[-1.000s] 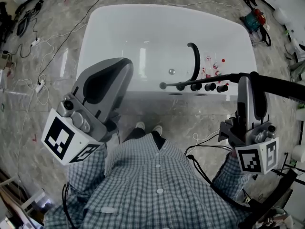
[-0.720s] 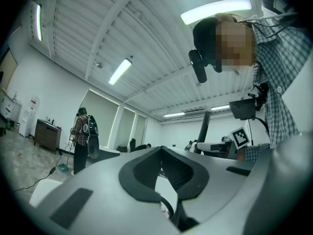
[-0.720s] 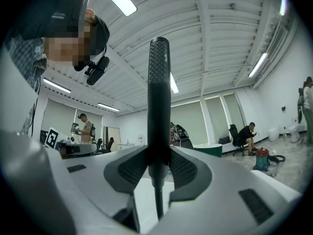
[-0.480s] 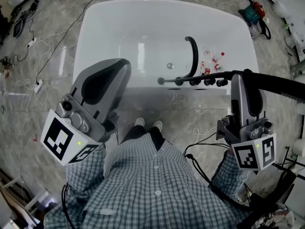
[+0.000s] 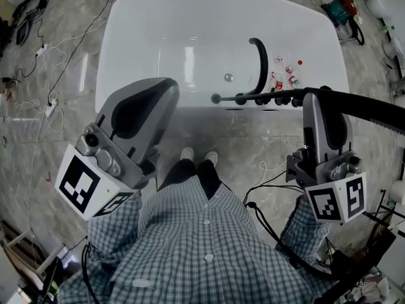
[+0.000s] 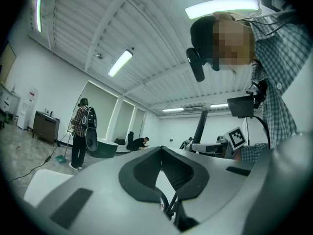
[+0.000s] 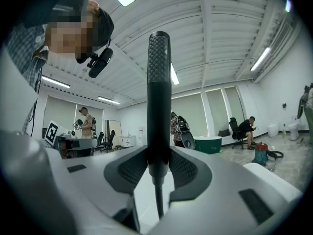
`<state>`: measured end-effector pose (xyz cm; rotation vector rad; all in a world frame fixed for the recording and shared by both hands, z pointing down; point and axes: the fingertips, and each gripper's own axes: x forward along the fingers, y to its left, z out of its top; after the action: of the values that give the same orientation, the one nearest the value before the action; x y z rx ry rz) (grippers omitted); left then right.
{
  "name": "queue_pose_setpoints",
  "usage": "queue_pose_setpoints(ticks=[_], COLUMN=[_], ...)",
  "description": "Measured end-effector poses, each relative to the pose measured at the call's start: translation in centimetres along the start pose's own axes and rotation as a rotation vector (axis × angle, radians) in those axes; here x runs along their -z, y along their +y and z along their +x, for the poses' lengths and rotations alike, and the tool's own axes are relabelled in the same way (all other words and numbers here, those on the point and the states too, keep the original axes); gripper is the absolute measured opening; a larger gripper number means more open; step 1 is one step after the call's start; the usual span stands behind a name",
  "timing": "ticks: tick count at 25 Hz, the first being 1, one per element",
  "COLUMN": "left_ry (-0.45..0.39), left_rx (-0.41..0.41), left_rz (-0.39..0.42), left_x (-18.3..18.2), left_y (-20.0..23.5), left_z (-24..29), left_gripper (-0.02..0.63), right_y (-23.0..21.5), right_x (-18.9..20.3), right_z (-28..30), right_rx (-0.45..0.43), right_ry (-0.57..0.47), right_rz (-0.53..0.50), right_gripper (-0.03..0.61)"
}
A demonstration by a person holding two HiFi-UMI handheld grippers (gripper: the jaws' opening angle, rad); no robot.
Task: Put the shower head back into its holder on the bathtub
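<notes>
Grey marble floor (image 5: 63, 138) surrounds a white bathtub (image 5: 126, 43) that fills the far half of the head view. Loose cables (image 5: 50, 62) trail over the floor to its left, and a red and green bag (image 5: 345, 8) sits at the far right. The person stands at the near rim, checked shirt (image 5: 202, 233) and shoes (image 5: 197, 156) directly below the camera.

The left hand-held gripper (image 5: 166, 87) (image 6: 161, 151) is raised over the tub's near left part. Its jaw tips meet, and there is nothing between them.

The right hand-held gripper (image 5: 314, 97) (image 7: 159, 153) is clamped on the shower head (image 5: 370, 108) (image 7: 159, 72), a black stick lying across its jaws. The thick end of the shower head reaches out to the right, beyond the tub. The gripper holds it just above the near right rim.

On that rim a curved black spout (image 5: 261, 65) arches into the tub. A row of black knobs (image 5: 269, 99) lies close to the left of the right gripper's jaws, directly along the line of the stick. Which fitting is the holder I cannot tell.

Small red and white bottles (image 5: 285, 76) lie in the tub beside the spout.
</notes>
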<state>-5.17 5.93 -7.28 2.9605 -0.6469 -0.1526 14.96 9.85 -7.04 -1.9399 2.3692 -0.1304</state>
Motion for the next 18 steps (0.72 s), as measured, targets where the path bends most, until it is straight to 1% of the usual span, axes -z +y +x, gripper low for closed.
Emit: queue_pose_setpoints(ticks=[7,18], left_ry=[0.025,0.045], left_rx=[0.006,0.002], left_rz=[-0.017,-0.042], left_x=[1.8,3.6], left_y=[0.4,0.4], left_z=[0.8,0.3], left_gripper=[0.008,0.008], right_y=[-0.3,0.0], right_x=[1.9,4.0], right_z=[0.7,1.0], right_rx=[-0.007,-0.017], right_ry=[0.028,0.062], right_rz=[0.022,0.044], right_gripper=[0.133,0.133])
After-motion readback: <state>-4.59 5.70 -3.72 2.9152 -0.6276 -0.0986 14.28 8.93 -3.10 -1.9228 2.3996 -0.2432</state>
